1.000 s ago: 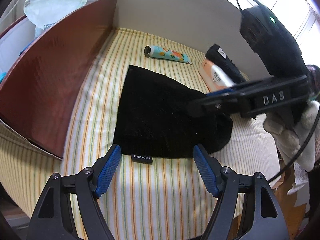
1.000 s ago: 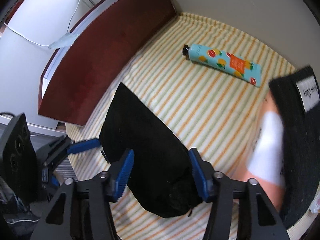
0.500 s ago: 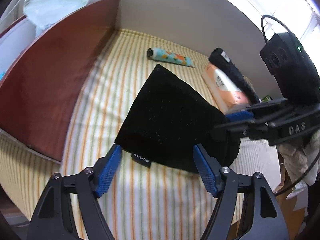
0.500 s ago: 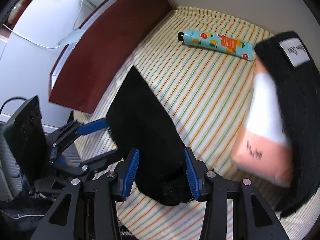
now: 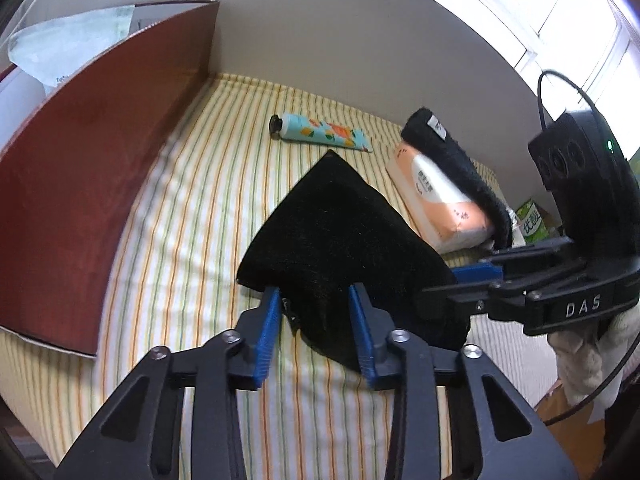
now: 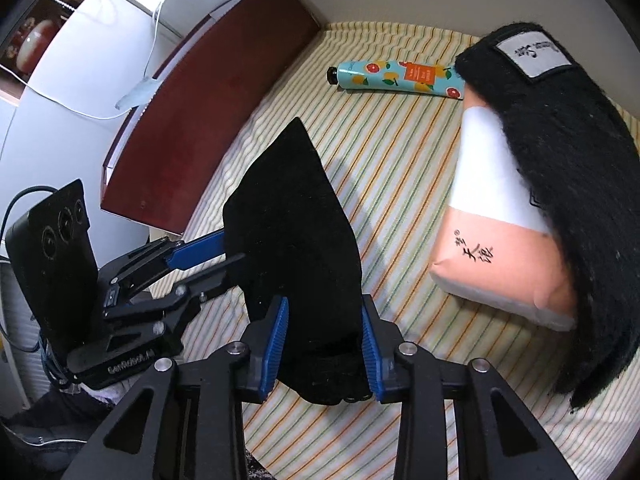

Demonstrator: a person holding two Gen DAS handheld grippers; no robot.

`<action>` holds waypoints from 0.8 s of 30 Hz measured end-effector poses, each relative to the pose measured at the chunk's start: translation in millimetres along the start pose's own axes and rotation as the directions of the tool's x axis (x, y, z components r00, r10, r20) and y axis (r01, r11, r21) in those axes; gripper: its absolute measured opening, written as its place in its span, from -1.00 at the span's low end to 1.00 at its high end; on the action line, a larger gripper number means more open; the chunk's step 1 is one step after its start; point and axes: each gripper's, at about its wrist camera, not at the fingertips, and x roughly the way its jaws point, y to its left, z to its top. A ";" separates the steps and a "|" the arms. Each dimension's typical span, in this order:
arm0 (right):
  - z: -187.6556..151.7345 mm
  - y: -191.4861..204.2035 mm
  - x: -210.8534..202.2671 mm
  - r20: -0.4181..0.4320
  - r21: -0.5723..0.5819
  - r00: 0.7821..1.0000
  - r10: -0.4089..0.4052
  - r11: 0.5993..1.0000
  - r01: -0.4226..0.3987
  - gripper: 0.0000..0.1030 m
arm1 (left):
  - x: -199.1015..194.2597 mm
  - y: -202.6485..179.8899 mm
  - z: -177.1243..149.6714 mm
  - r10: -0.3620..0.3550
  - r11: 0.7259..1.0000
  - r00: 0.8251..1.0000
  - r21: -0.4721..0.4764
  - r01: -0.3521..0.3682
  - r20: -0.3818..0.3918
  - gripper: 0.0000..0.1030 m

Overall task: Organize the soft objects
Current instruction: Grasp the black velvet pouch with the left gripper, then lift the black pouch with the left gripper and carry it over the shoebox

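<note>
**Q:** Left-wrist view: where does the black cloth pouch (image 5: 340, 240) lie, and what grips it?

**A:** It lies at the centre of the striped bedsheet (image 5: 192, 216), bunched upward, its far corner pointing toward twelve o'clock. The left gripper (image 5: 314, 330) enters from six o'clock; its jaws are closing, with the pouch's near edge between the blue pads (image 5: 268, 332), which press on the fabric. The right gripper (image 5: 460, 284) reaches in from three o'clock and meets the pouch's right-hand end — its pad contact is hidden here.

**Q:** And the right-wrist view?

**A:** The right gripper (image 6: 322, 338) comes from six o'clock, jaws closing, both blue pads (image 6: 276, 340) against a gathered, thicker end of the pouch (image 6: 292, 216). The left gripper (image 6: 224, 250) enters from nine o'clock, pinching the opposite edge.

**Q:** What surrounds the pouch?

**A:** Toward two o'clock in the left-wrist view, a pink-and-white tissue pack (image 5: 436, 200) lies on the sheet, a fuzzy black item with a white label (image 5: 452, 160) lying against its far side. A floral hand-cream tube (image 5: 320, 136) lies at twelve o'clock, well apart from the pouch. A reddish-brown panel (image 5: 88, 184) stands along the sheet from nine to eleven o'clock — a pale wall (image 5: 360, 52) closes the far side.
</note>
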 end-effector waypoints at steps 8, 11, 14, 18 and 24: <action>-5.6 3.8 -21.4 0.051 0.004 0.999 -0.002 1.000 0.002 -0.47 | -24.1 -11.7 12.6 -0.020 1.000 0.997 0.019 0.018 0.069 -0.49; -3.8 11.2 -37.4 0.087 -0.008 0.996 -0.015 1.000 0.016 -0.49 | -36.2 -11.9 18.1 -0.033 0.999 0.995 0.020 0.031 0.096 -0.49; -4.0 21.5 -57.3 0.125 -0.026 0.992 -0.010 1.000 0.013 -0.50 | -55.7 -12.4 23.7 -0.039 0.999 0.989 0.032 0.034 0.143 -0.49; 0.9 41.5 -76.3 0.164 -0.061 0.986 -0.008 0.998 0.018 -0.51 | -78.1 -7.9 30.8 -0.041 0.999 0.981 0.036 0.035 0.191 -0.49; 24.4 78.5 -82.8 0.199 -0.114 0.980 0.000 0.993 0.023 -0.53 | -108.2 5.5 40.1 -0.026 1.000 0.968 0.023 0.021 0.250 -0.49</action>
